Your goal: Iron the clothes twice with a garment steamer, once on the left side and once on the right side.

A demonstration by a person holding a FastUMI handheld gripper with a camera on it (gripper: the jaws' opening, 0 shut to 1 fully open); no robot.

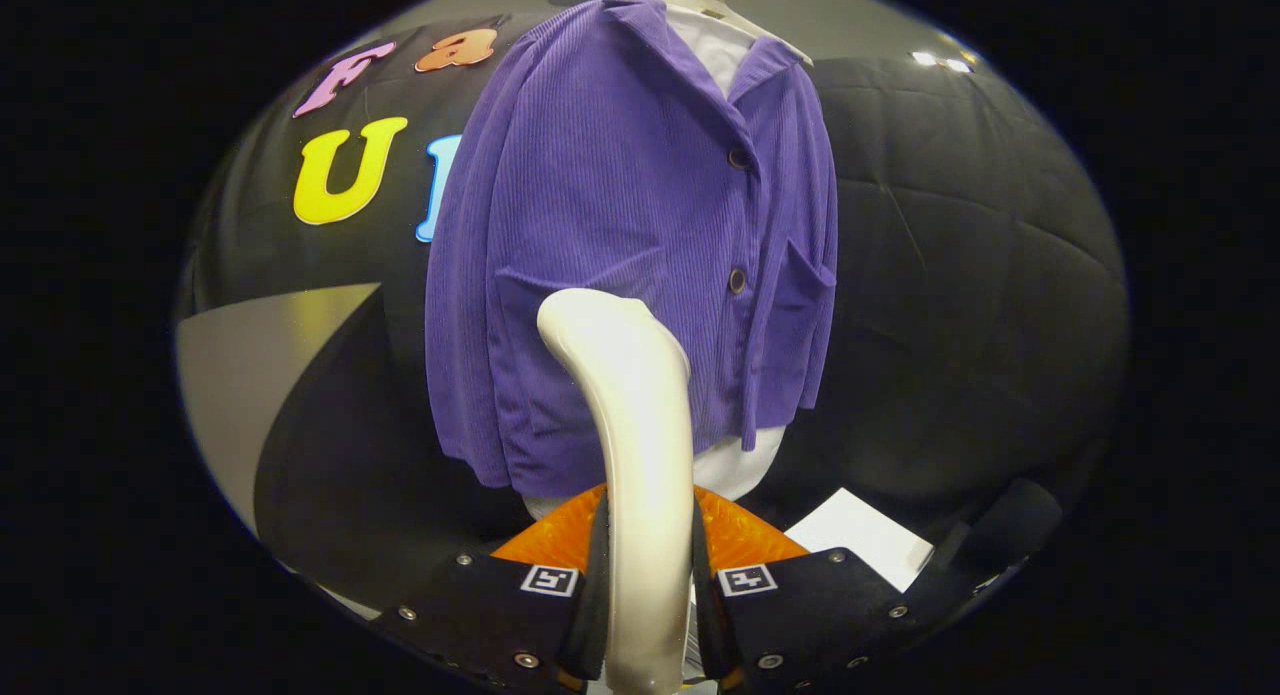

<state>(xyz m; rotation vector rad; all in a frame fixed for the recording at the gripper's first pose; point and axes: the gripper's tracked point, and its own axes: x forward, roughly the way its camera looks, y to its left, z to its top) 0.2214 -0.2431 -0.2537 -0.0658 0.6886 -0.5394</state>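
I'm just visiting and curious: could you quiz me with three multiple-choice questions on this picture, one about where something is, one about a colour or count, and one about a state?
1. Where is the steamer's head?
A. lying on the floor
B. against the jacket's lower front
C. above the hanger

2. What colour is the jacket?
A. purple
B. green
C. red

3. What are the gripper's fingers doing?
A. spread wide, holding nothing
B. pinching the jacket's sleeve
C. closed on the steamer's handle

Answers:
1 B: the garment steamer rises from between the fingers and its head meets the jacket by the lower pocket.
2 A: the ribbed jacket on the hanger is purple, over a white shirt.
3 C: both fingers of the gripper press the steamer's handle.
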